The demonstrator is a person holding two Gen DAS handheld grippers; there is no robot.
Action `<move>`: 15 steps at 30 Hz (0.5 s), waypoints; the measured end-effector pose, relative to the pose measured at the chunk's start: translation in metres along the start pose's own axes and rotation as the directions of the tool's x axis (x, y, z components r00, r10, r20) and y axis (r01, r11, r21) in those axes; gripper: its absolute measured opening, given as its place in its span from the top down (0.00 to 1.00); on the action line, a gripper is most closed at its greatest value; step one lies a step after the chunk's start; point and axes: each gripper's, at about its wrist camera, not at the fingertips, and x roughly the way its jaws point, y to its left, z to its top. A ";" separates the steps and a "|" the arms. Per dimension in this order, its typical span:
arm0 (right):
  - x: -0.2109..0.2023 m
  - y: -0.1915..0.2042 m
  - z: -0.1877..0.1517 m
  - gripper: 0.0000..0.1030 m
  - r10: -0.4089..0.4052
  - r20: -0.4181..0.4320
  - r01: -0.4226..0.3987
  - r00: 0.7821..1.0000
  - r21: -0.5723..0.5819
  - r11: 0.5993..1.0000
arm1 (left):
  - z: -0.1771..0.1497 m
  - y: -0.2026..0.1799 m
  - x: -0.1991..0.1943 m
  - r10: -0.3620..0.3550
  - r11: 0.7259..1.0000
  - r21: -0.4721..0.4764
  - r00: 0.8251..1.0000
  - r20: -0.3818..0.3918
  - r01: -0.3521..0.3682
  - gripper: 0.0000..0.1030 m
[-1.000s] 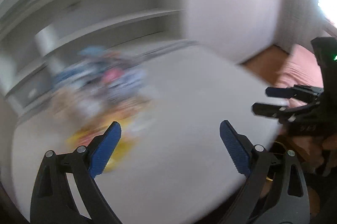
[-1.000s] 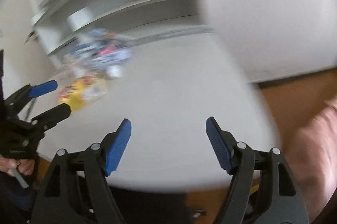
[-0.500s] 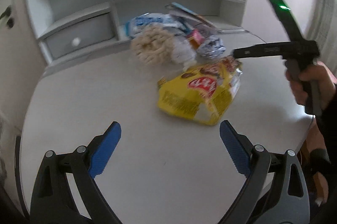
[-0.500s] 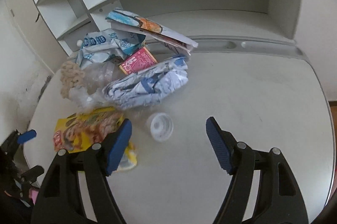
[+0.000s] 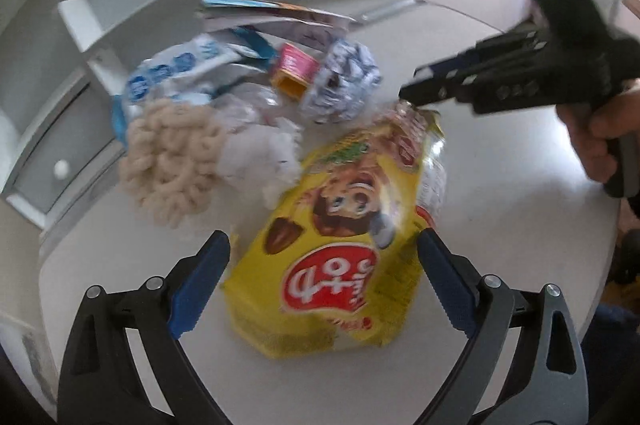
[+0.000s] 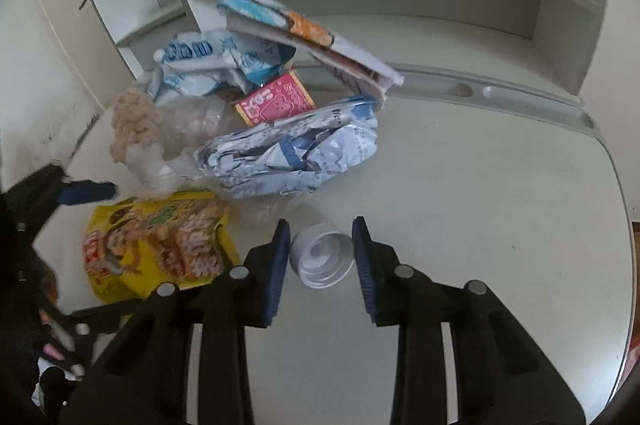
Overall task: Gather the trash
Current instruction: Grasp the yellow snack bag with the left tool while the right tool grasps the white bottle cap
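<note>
white cap [image 6: 322,257] between closing right gripper [image 6: 320,267] jaws, on table [image 6: 480,205]

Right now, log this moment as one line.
right gripper: jaws closing around white cap | left gripper: jaws open over yellow snack bag | trash pile on table

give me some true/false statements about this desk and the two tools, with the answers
1. A white bottle cap sits between the right tool's fingers. True; its jaws are closing.
2. The left tool is clamped on the pink box. False; it is wide open around the yellow snack bag.
3. The yellow snack bag lies on the desk. True.
4. The cap lies on top of the crumpled blue-white wrapper. False; it lies on the desk in front of it.
</note>
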 end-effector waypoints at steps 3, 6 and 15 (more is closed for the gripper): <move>-0.013 -0.001 -0.010 0.69 0.003 0.001 -0.003 1.000 0.000 1.000 | 0.001 -0.008 0.007 -0.008 0.999 0.035 1.000 -0.023 0.008 0.09; -0.028 -0.002 -0.022 0.69 -0.001 0.009 0.001 1.000 0.003 1.000 | 0.002 -0.015 0.009 -0.006 0.999 0.050 1.000 -0.028 0.007 0.10; -0.070 -0.013 -0.064 0.69 -0.034 0.046 0.031 0.998 0.075 0.997 | -0.002 -0.035 -0.018 -0.008 1.000 -0.008 1.000 0.029 0.008 0.68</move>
